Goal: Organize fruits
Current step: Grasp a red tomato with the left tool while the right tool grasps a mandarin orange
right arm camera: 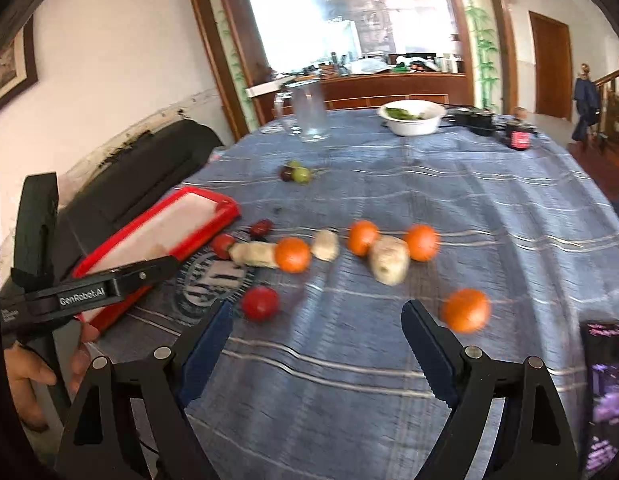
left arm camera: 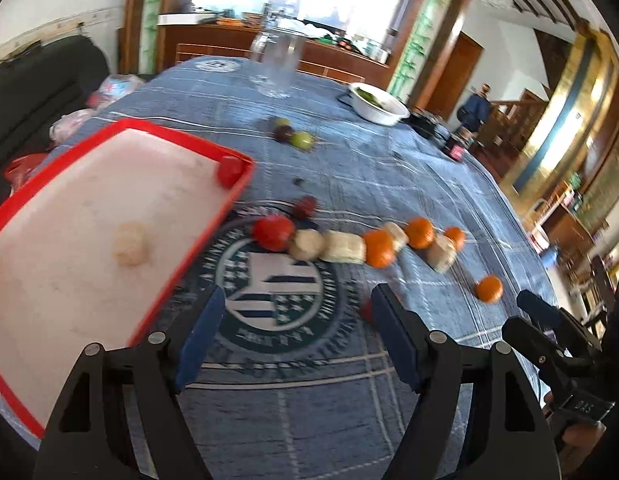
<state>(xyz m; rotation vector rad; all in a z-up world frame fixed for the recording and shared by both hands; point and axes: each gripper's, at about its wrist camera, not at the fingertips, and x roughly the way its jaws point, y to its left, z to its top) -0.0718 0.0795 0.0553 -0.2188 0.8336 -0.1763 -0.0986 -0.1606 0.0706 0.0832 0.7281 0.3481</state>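
Note:
A red-rimmed tray (left arm camera: 189,224) (right arm camera: 213,204) lies at the left on the blue cloth, holding a pale banana piece (left arm camera: 129,244) and a red tomato (left arm camera: 229,170). A row of fruit lies right of it: a tomato (left arm camera: 273,232), banana pieces (left arm camera: 343,246) (right arm camera: 389,260) and oranges (left arm camera: 379,248) (right arm camera: 292,255). One orange (left arm camera: 489,289) (right arm camera: 466,310) and one tomato (right arm camera: 260,303) lie nearer. Grapes (left arm camera: 293,134) (right arm camera: 295,172) lie farther back. My left gripper (left arm camera: 297,336) is open and empty beside the tray. My right gripper (right arm camera: 315,344) is open and empty above the cloth.
A clear glass pitcher (left arm camera: 279,64) (right arm camera: 307,114) and a white bowl (left arm camera: 377,104) (right arm camera: 413,118) with greens stand at the far side. A dark jar (right arm camera: 517,136) stands at the far right. A phone (right arm camera: 603,396) lies at the near right. A black sofa (right arm camera: 121,184) stands left of the table.

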